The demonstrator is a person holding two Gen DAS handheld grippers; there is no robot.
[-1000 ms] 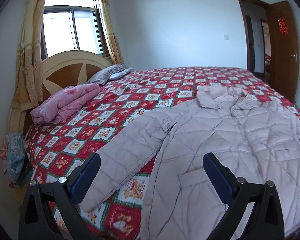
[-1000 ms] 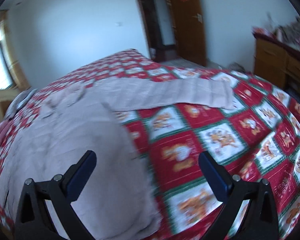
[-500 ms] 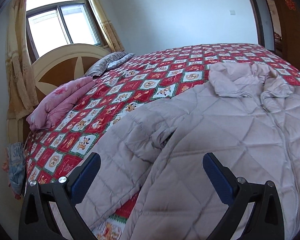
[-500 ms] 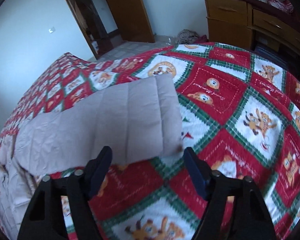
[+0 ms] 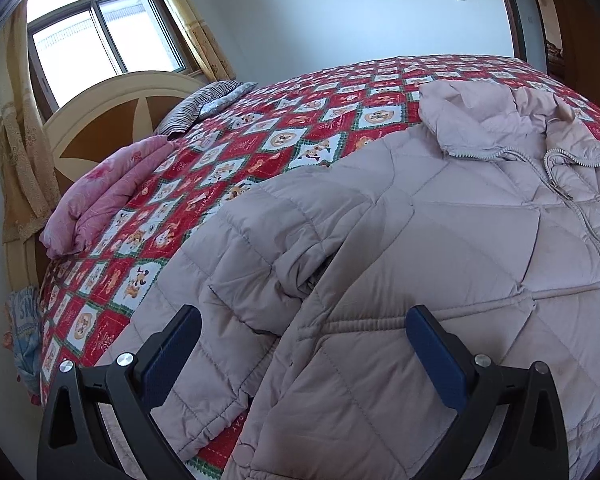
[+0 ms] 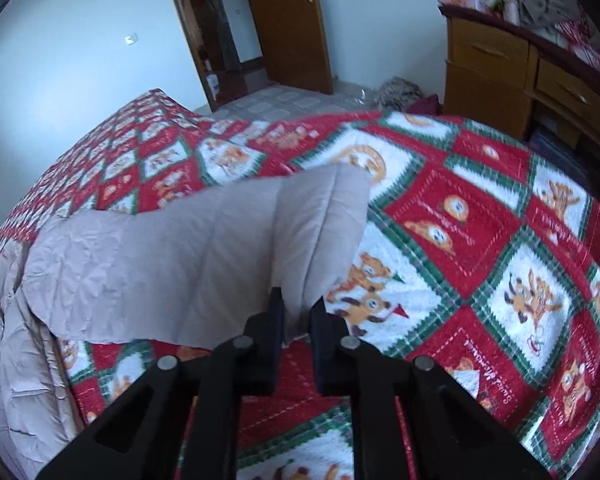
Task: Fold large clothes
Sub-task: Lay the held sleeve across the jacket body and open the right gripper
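Coat (image 5: pixel 440 240) flat on bed (image 5: pixel 300 128). Right gripper (image 6: pixel 298 312) jaws pinch its sleeve (image 6: pixel 204 256) cuff; sleeve runs leftward to the body. Left gripper (image 5: pixel 300 356) jaws wide, over the other sleeve.

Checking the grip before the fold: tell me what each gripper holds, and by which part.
The right gripper is shut on the jacket, pinching the cuff end of its sleeve. The left gripper is open over the jacket, holding nothing.

Daylight came from the window (image 5: pixel 104 32) at ten o'clock, blown white, soft shadows in the coat (image 5: pixel 440 248) folds, right wrist view dimmer, bluish, slightly motion-blurred, heavy fisheye bending and dark vignette at every edge.
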